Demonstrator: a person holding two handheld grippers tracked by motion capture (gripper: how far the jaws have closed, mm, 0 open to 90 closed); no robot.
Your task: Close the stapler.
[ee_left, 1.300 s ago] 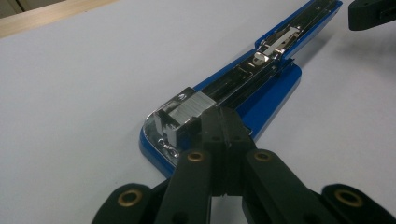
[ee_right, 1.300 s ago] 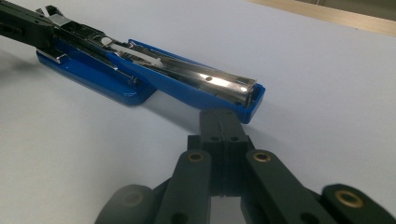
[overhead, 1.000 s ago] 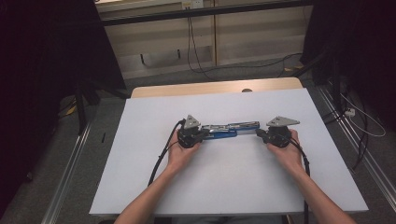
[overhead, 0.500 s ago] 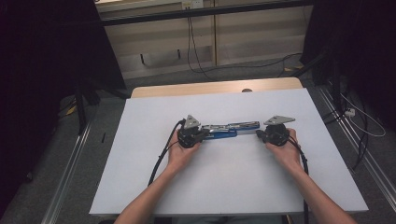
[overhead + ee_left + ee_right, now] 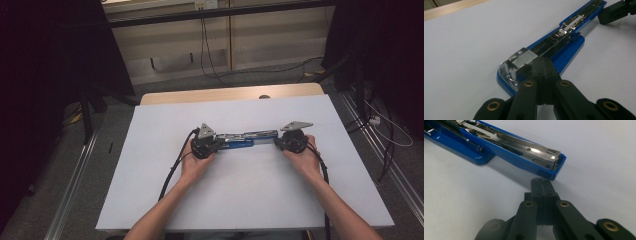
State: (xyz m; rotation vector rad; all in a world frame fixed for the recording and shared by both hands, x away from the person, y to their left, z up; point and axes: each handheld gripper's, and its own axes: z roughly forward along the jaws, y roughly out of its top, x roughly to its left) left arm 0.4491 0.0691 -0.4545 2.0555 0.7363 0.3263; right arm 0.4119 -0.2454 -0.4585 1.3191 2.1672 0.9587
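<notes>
A blue stapler (image 5: 245, 139) lies opened out flat on the white table (image 5: 250, 195), its metal magazine facing up. My left gripper (image 5: 220, 143) is shut, and in the left gripper view its tips (image 5: 543, 62) press against the metal end of the stapler (image 5: 564, 47). My right gripper (image 5: 276, 141) is also shut. In the right gripper view its tips (image 5: 541, 181) stop just short of the blue end of the stapler (image 5: 506, 150), with nothing between the jaws. The right gripper (image 5: 616, 11) also shows beyond the stapler's far end.
A person's hands and forearms (image 5: 195, 167) reach in from the near edge. A wooden strip (image 5: 225, 94) borders the table's far side. Cables (image 5: 215, 65) run over the floor behind, and metal rails (image 5: 385, 165) flank the table.
The right gripper has shifted a little left, closer to the stapler's end. The left gripper and the stapler have stayed in place.
</notes>
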